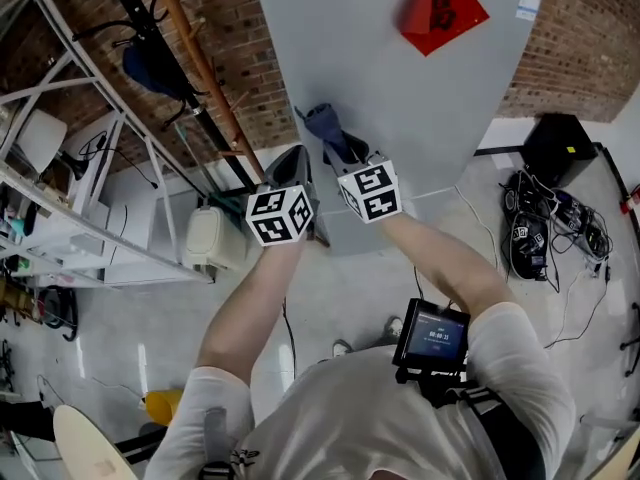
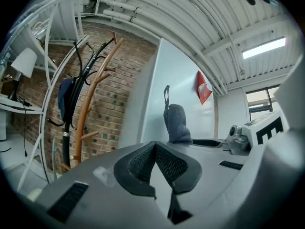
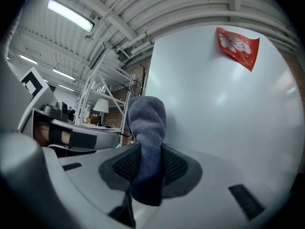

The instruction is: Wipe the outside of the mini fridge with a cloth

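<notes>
Surroundings outside the work area

Left of your left tongs [image 1: 295,168] you find a wooden coat stand [image 1: 205,78] against the brick wall [image 1: 250,38], a white shelving rack [image 1: 90,88] and a white container [image 1: 210,240]. Well right of your right tongs [image 1: 345,148] lie a black box [image 1: 560,143] and tangled cables [image 1: 545,230].

**Arm and gripper status**

Both arms reach forward. The left forearm [image 1: 245,303] and right forearm [image 1: 440,263] converge toward the tools.

- Left gripper [image 2: 155,146]: the jaws meet at the tips, with nothing between the pads. It sits just beside the right tool, on that tool's left flank.
- Right gripper [image 3: 145,151]: the jaws are clamped on a cloth [image 3: 147,120]. The cloth stands up past the fingertips, ahead of the tool.
</notes>
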Available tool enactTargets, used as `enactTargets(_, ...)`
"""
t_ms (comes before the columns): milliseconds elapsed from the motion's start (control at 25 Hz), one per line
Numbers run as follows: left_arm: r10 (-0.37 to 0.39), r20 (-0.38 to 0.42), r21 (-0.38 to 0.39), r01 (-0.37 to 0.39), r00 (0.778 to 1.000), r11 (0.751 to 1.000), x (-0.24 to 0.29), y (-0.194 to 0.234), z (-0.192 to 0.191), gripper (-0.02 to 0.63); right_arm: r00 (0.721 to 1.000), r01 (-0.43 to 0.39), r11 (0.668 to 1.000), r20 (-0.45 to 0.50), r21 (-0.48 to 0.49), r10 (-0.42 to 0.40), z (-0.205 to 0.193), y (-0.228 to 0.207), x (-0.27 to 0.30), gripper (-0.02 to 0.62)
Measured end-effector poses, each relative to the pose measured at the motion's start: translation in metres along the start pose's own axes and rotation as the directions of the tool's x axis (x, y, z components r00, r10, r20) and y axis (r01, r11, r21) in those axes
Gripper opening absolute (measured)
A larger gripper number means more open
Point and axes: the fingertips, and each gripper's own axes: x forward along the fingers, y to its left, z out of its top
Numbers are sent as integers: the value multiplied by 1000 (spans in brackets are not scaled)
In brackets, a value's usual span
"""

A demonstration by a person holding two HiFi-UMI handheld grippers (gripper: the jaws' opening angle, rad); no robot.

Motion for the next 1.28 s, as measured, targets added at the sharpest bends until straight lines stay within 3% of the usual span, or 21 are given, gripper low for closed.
enactTargets(280,17,-24,-5,-17,1000,1000,-10,30,-5,3,998,49,999,-50,-10,-49,-16,7,35,110)
enactTargets(480,17,-31,3,-17,999,1000,0,24,-7,3,999,18,999,-47,-43,-20,-17,8,34,110)
enactTargets(760,-20,-42,12,20,999,1000,28,-18,-15,3,998,42,999,-45,-24,-43,-26,-30,9,110)
enactTargets(1280,-125,-90,14,127,988,992,98,-133,-44,3,981,184,983,-58,6,-184,-52,-163,-66,110)
